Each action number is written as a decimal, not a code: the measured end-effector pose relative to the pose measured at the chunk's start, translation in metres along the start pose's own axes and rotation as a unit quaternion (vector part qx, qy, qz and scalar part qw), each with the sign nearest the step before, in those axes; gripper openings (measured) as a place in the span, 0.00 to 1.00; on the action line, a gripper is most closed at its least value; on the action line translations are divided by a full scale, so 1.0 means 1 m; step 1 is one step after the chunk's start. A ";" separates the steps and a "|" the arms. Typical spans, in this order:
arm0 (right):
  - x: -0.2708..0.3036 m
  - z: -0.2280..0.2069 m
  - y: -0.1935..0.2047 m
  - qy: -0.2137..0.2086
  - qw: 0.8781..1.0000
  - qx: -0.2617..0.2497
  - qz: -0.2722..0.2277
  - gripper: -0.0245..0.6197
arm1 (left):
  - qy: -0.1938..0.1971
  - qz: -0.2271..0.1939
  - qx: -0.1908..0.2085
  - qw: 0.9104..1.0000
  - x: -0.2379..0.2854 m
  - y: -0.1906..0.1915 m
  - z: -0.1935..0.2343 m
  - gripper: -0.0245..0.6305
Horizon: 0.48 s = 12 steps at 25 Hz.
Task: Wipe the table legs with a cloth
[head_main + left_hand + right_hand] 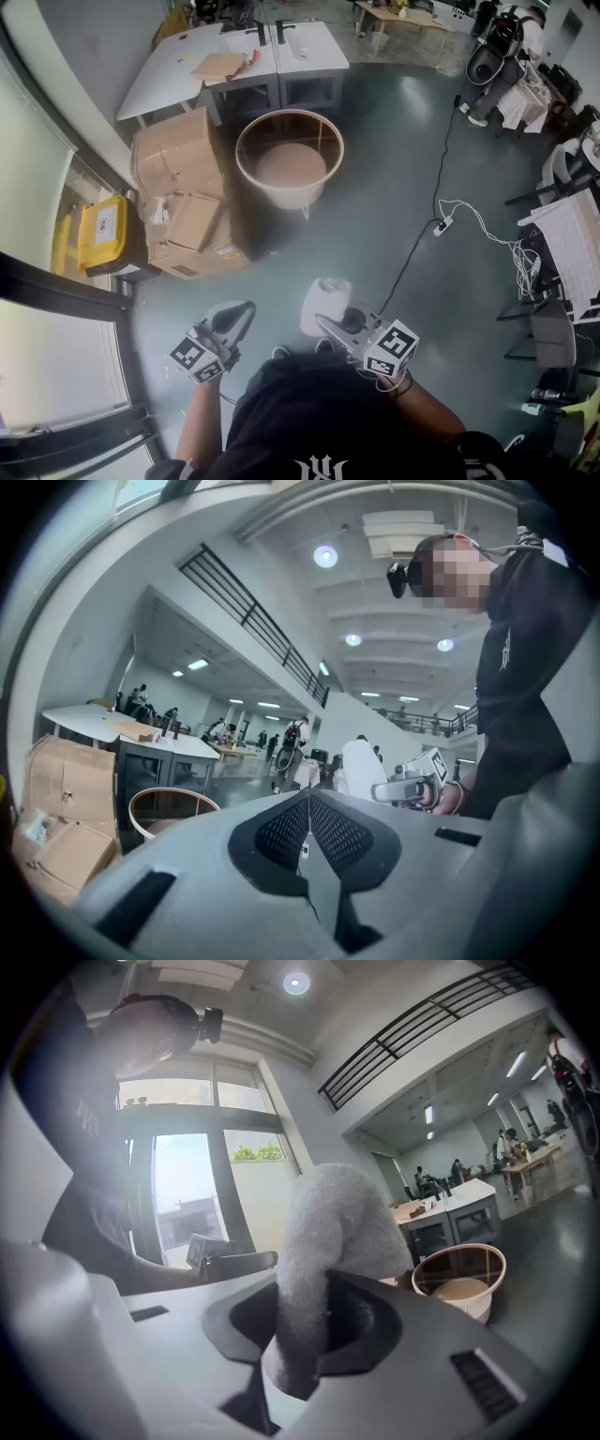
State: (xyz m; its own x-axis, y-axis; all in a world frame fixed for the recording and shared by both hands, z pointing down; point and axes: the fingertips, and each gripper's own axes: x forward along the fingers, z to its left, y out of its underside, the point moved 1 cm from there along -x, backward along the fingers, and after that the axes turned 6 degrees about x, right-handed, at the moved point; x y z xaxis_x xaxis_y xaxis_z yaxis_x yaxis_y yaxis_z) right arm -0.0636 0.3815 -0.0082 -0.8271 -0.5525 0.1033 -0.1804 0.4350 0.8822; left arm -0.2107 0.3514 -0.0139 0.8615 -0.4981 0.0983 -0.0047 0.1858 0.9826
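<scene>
A white fluffy cloth (324,305) sticks up from my right gripper (330,325), whose jaws are shut on it; in the right gripper view the cloth (328,1251) fills the middle. My left gripper (236,317) is held at about the same height to the left, shut, with nothing between its jaws. In the left gripper view the jaws (307,803) meet along a closed seam, and the right gripper (412,785) with the cloth (361,766) shows beyond. White tables (234,61) with dark grey legs (214,106) stand far ahead.
A round beige tub (289,159) sits on the grey floor ahead, cardboard boxes (183,192) to its left, a yellow case (103,232) by the window. A black cable and white power strip (441,225) run at the right, near chairs (562,244).
</scene>
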 end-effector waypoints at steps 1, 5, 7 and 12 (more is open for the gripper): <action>-0.001 -0.001 0.001 0.002 1.000 0.001 0.000 0.17 | 0.002 0.003 0.004 1.000 0.002 0.001 -0.002 0.04; -0.003 -0.005 0.006 0.004 1.000 0.007 0.003 0.17 | -0.004 0.001 0.007 1.000 0.002 0.002 -0.004 0.04; -0.003 -0.009 0.007 0.004 1.000 0.014 0.003 0.17 | -0.007 -0.001 0.003 1.000 0.000 0.003 -0.004 0.04; -0.003 -0.022 0.005 0.005 1.000 0.027 0.000 0.17 | -0.027 0.009 -0.021 0.999 -0.002 0.013 -0.001 0.04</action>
State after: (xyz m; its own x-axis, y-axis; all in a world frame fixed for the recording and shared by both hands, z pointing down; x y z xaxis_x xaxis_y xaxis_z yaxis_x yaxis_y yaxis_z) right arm -0.0503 0.3695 0.0066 -0.8221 -0.5589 0.1087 -0.2085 0.4732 0.8559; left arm -0.2122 0.3556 -0.0013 0.8333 -0.5385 0.1251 0.0019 0.2291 0.9734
